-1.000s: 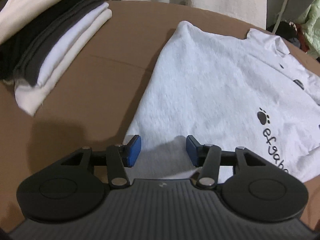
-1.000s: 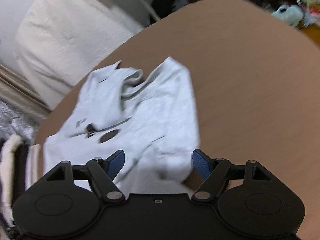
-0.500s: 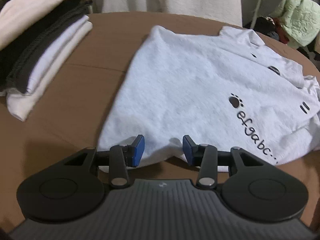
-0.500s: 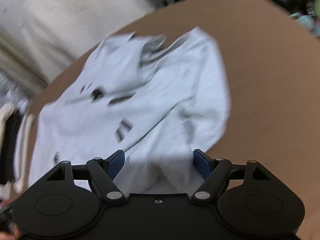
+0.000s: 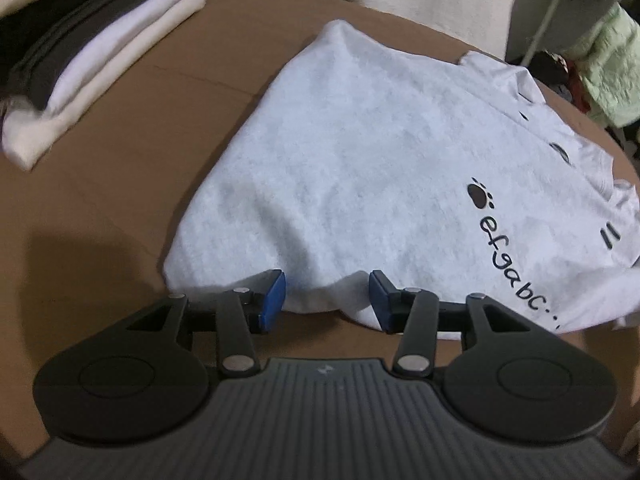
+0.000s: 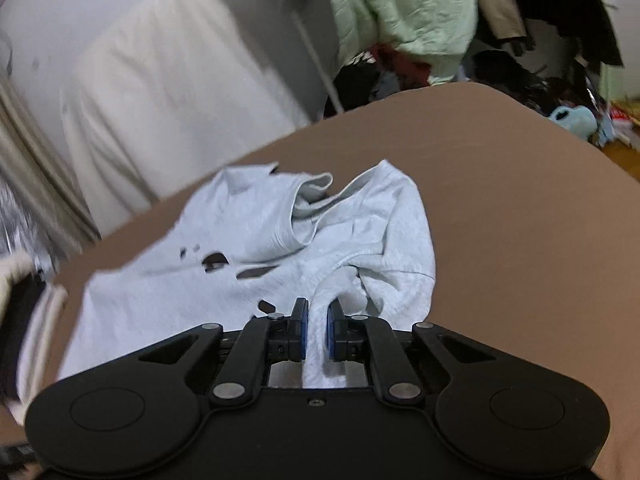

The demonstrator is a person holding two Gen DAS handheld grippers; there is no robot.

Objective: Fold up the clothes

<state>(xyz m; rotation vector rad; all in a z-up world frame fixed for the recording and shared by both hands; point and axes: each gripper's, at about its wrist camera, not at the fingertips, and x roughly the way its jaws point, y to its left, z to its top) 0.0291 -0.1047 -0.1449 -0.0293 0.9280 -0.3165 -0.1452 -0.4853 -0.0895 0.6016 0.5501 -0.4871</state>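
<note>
Pinching the shirt spread on the bench, your right hand-held gripper is closing on a fold; close the half-open, still-opening left hand-held gripper on the hem before lifting.

The left gripper points steeply down, jaws opening — cloth between them. The right gripper is closing, pinching cloth.

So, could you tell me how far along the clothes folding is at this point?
Done: a stack of folded clothes sits at the table's far left. In hand: the white T-shirt lies spread and rumpled; the right gripper is closing on a fold of it, while the left gripper straddles its near hem, jaws opening, not pinching. Left: every fold on this shirt.
</note>
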